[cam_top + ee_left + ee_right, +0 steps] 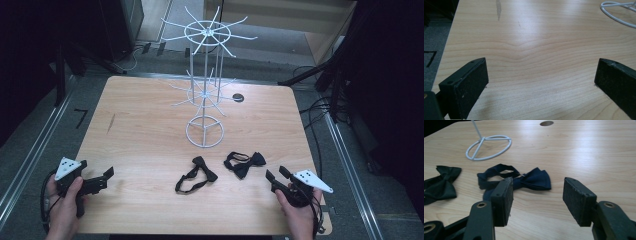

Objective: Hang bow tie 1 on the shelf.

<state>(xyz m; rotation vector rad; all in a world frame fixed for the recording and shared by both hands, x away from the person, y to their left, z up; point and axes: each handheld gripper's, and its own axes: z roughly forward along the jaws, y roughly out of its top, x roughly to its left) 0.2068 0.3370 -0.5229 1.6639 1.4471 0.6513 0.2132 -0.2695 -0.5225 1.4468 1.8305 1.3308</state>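
Two dark bow ties lie flat on the wooden table [140, 135]: one [197, 175] near the middle front, the other [244, 163] to its right. In the right gripper view the right-hand bow tie [529, 180] looks navy and lies just beyond the jaws, with the other bow tie [442, 183] at the left. A white wire display rack [205, 80] stands behind them on a ring base [487, 147]. My right gripper [277, 175] is open, low at the front right, a short way from the navy tie. My left gripper [107, 175] rests open at the front left, nothing between its jaws.
A small dark round hole [238, 97] sits in the table to the right of the rack. The rack's thin hooks spread out at two levels. Cables and dark frames lie on the floor around the table. Bare wood [536, 50] spreads in front of the left gripper.
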